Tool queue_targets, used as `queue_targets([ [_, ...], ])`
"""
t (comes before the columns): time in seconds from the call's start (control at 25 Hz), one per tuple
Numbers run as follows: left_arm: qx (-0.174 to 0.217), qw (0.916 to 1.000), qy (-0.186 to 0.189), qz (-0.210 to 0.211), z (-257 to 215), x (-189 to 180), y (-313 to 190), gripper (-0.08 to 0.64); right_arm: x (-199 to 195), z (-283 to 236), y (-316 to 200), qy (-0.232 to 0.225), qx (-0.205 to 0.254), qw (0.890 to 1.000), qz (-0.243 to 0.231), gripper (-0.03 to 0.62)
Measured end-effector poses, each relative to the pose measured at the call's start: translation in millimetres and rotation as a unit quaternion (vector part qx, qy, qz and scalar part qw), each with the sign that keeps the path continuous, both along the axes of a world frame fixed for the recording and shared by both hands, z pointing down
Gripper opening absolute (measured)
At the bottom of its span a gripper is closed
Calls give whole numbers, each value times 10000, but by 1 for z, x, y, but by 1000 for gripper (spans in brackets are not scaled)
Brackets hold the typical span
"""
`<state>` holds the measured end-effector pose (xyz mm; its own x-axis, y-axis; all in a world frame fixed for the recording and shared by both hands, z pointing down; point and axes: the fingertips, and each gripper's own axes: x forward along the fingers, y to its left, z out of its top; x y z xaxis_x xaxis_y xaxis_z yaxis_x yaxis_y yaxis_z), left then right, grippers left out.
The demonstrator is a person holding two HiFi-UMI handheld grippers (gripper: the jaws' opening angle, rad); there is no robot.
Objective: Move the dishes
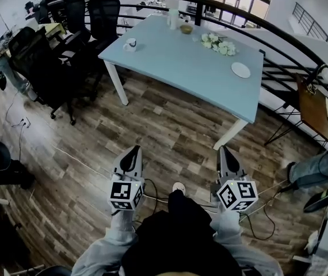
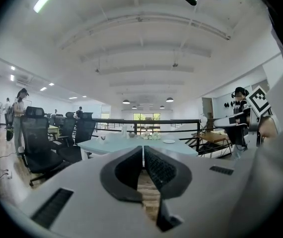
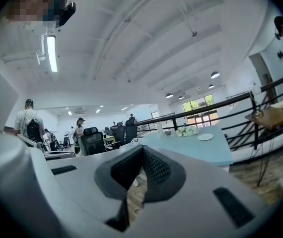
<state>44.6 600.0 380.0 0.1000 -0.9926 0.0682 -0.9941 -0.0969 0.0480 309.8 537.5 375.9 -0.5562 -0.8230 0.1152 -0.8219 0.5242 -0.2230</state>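
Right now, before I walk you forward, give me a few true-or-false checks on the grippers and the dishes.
1. The left gripper and the right gripper are both shut and hold nothing. True.
2. The white plate lies on the wood floor. False: it lies on the blue table, near its right end.
3. A cup stands near the table's left corner. True.
4. The left gripper touches the table. False: both grippers hang over the wood floor, short of the table.
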Motion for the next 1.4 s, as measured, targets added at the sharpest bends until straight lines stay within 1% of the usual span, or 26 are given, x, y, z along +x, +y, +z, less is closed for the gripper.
queue_targets([
  [0.16,-173,9996,-201,-32,5,-4,-37,25,-8,1,-45,35,-44,9999,-106,9],
  [0.28,-234,9993,-241,-158,9,-9,-66,25,-12,2,-77,105,-148,9997,-166,8],
  [0.52,-120,9988,-239,-399,7,-13,-122,25,-12,3,-141,182,-176,9993,-289,8],
  [0.76,-94,9988,-159,-462,12,-8,-165,25,-15,8,-189,182,-166,9988,-430,8],
  [1.04,-68,9986,-178,-502,13,0,-191,25,-17,12,-218,113,-180,9981,-570,9],
  [1.24,-229,9982,-161,-521,18,4,-196,25,-17,14,-232,92,-256,9976,-642,9],
  [1.32,-226,9981,-81,-575,18,-1,-201,25,-19,12,-236,128,-220,9973,-682,8],
  [1.4,-239,9980,78,-582,18,-4,-211,25,-21,12,-244,166,-245,9974,-650,9],
])
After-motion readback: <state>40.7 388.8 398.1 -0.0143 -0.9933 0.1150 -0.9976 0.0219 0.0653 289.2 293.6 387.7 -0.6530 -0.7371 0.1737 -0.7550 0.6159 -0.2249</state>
